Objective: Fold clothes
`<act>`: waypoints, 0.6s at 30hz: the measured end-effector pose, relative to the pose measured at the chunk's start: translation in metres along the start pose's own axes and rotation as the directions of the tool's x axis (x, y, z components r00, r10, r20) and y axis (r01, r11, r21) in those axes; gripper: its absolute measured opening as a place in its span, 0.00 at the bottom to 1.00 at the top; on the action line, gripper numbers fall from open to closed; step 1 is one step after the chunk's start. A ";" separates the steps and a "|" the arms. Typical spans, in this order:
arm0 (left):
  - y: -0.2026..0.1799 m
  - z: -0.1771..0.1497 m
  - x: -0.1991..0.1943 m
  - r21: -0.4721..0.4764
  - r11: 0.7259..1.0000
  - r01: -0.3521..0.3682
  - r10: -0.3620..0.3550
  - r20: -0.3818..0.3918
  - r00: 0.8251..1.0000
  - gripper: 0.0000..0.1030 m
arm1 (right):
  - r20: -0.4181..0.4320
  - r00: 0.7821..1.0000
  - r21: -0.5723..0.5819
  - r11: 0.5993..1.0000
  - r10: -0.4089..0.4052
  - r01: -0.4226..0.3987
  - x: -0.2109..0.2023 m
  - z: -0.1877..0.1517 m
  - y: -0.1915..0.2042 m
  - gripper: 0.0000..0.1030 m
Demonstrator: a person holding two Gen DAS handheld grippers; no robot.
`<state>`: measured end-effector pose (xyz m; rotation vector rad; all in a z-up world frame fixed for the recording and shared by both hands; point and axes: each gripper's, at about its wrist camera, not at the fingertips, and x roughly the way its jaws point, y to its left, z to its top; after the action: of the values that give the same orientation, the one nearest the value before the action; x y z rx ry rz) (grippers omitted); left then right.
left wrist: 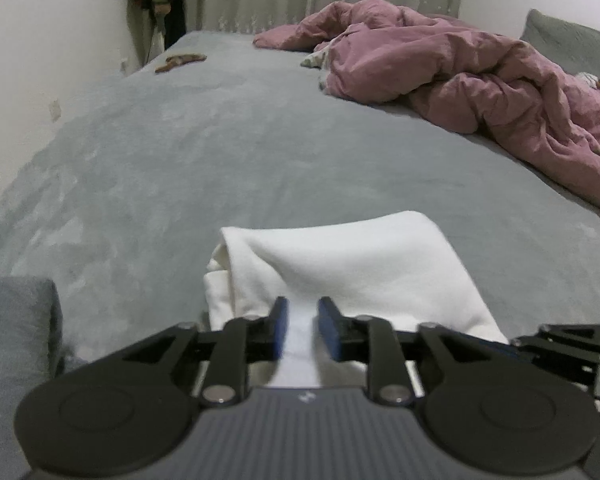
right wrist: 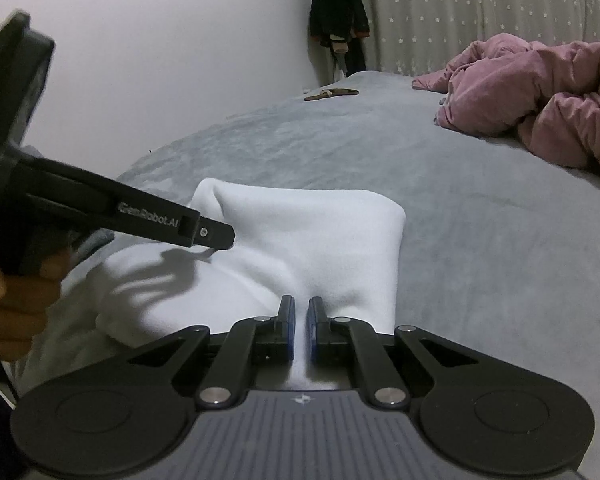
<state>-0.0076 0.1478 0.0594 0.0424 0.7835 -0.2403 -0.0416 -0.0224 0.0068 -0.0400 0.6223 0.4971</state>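
A white garment (left wrist: pixel 340 256) lies folded into a thick bundle on the grey bed cover (left wrist: pixel 220 152). My left gripper (left wrist: pixel 303 304) hovers at its near edge, blue pads apart, with white cloth showing in the gap and no pinch visible. From the right wrist view the left gripper (right wrist: pixel 220 238) reaches in from the left above the white garment (right wrist: pixel 308 240), casting a shadow on it. My right gripper (right wrist: pixel 301 304) is shut on a raised ridge of the garment's near edge, with a thin strip of cloth pinched between the pads. A person's hand (right wrist: pixel 12 292) holds the left gripper.
A crumpled pink duvet (left wrist: pixel 460 72) fills the far right of the bed, with a grey pillow (left wrist: pixel 572 40) behind it. A small brown item (left wrist: pixel 180 62) lies at the far left corner. Dark clothes (right wrist: pixel 338 4) hang in the room's corner. Grey fabric (left wrist: pixel 16 340) sits at the near left.
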 end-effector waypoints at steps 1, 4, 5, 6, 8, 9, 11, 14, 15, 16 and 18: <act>-0.004 -0.001 -0.004 0.012 1.000 -0.014 0.014 0.016 1.000 0.30 | 0.001 1.000 -0.001 1.000 -0.002 0.002 0.001 0.000 0.000 0.06; -0.008 -0.002 -0.015 0.015 1.000 -0.009 0.008 0.060 0.998 0.30 | 0.004 1.000 -0.004 1.000 -0.006 0.006 0.003 0.000 0.000 0.06; -0.008 -0.002 -0.017 0.003 1.000 0.003 -0.003 0.071 0.997 0.30 | 0.005 1.000 -0.005 1.000 -0.008 0.008 0.003 0.000 0.001 0.06; -0.008 -0.001 -0.020 -0.008 1.000 0.015 -0.014 0.081 0.997 0.30 | 0.006 1.000 -0.006 1.000 -0.010 0.010 0.004 0.000 0.001 0.06; -0.008 -0.003 -0.016 -0.022 1.000 0.012 -0.011 0.071 0.997 0.31 | 0.007 1.000 -0.008 1.000 -0.011 0.011 0.004 0.000 0.001 0.06; -0.009 -0.004 -0.012 -0.024 1.000 0.003 -0.002 0.051 0.999 0.31 | 0.007 1.000 -0.007 1.000 -0.010 0.010 0.004 0.000 0.000 0.06; -0.012 -0.009 -0.005 -0.011 1.000 -0.025 0.026 0.023 0.999 0.30 | 0.007 1.000 -0.003 1.000 -0.009 0.009 0.004 0.000 -0.001 0.06; -0.016 -0.014 0.000 0.008 0.998 -0.061 0.061 0.006 0.998 0.31 | 0.005 1.000 0.009 1.000 -0.004 0.004 0.004 0.002 -0.002 0.06; -0.017 -0.015 0.000 0.011 0.998 -0.069 0.069 0.007 0.998 0.31 | 0.004 1.000 0.018 1.000 0.001 -0.001 0.004 0.003 -0.004 0.06; -0.017 -0.015 0.000 0.015 0.997 -0.073 0.073 0.008 0.997 0.31 | 0.003 1.000 0.027 1.000 0.005 -0.005 0.004 0.004 -0.005 0.06; -0.015 -0.015 0.000 0.008 0.998 -0.068 0.068 0.008 0.998 0.31 | 0.002 1.000 0.048 0.999 0.015 -0.015 0.002 0.007 -0.008 0.06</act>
<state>-0.0216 0.1347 0.0491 0.0754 0.7725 -0.1793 -0.0332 -0.0271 0.0106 0.0103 0.6327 0.4964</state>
